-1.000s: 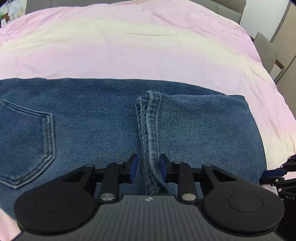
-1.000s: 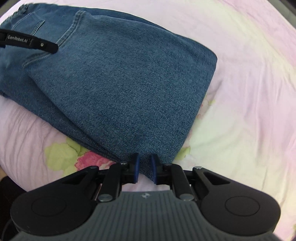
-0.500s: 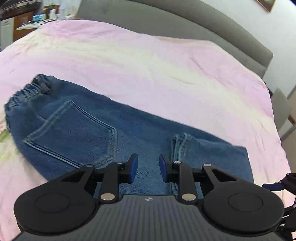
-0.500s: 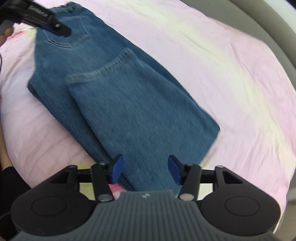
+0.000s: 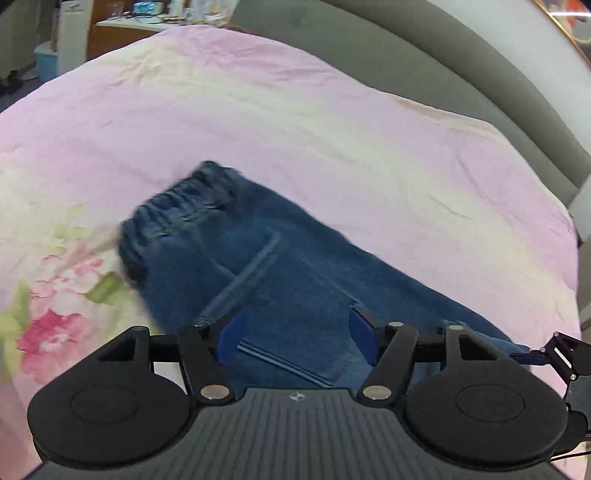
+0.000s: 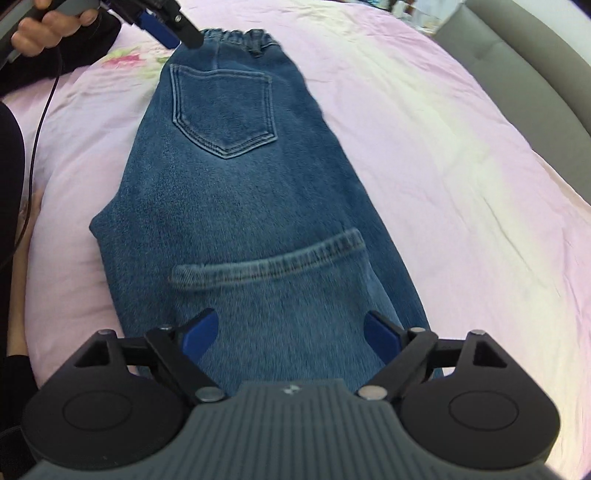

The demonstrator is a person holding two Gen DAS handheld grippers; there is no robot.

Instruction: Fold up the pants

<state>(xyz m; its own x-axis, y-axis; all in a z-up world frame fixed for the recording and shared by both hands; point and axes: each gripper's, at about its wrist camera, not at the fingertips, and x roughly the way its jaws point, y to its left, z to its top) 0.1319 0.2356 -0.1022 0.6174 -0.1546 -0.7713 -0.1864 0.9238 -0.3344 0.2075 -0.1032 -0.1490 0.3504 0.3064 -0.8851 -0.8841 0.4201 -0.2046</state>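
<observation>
- Both grippers are sitting wide open now and holding nothing. A second ago the left gripper was pinching the hem and the right gripper was clamped on the folded edge of the jeans, so they've let go.
- The jeans are lying flat on the pink bedspread, legs doubled up so the hem is landing about halfway up, below the back pocket.
- The left gripper is hanging above the pocket end, with the waistband beyond it; the right one is hovering over the fold end, pulled back up from the cloth.
- In the right view the person's hand is gripping the left tool just beside the waistband.
- Looks to me like the first fold is done and staying put. Next up is probably another fold toward the waistband, so they're likely lining up a fresh grab.
</observation>
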